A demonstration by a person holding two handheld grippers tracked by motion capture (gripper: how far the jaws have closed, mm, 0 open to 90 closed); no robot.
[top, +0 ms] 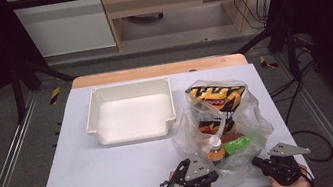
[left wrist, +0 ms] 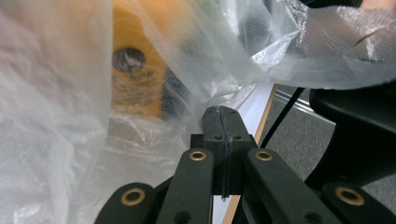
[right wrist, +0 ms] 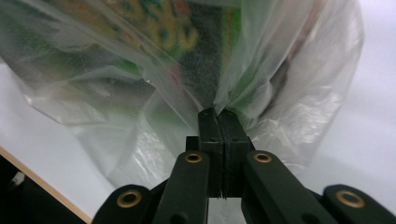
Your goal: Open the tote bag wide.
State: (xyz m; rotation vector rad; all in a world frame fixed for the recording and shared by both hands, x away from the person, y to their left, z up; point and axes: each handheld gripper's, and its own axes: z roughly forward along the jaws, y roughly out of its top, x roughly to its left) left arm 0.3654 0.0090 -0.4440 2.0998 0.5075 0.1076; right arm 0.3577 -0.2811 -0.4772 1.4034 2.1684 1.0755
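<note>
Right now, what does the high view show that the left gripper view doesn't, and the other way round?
High view: the white tray left of the plastic bag, the chip packet inside, and the right hand-held gripper at the bag's near edge. Left gripper view: the left hand-held gripper shut on the bag's film. Shared: the bag and the table.

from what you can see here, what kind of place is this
Probably a lab or recording workspace rather than a home: a white-topped table framed by dark metal struts, loose cables on the grey floor, and a staged setup of a white tray and a plastic bag of snacks.
</note>
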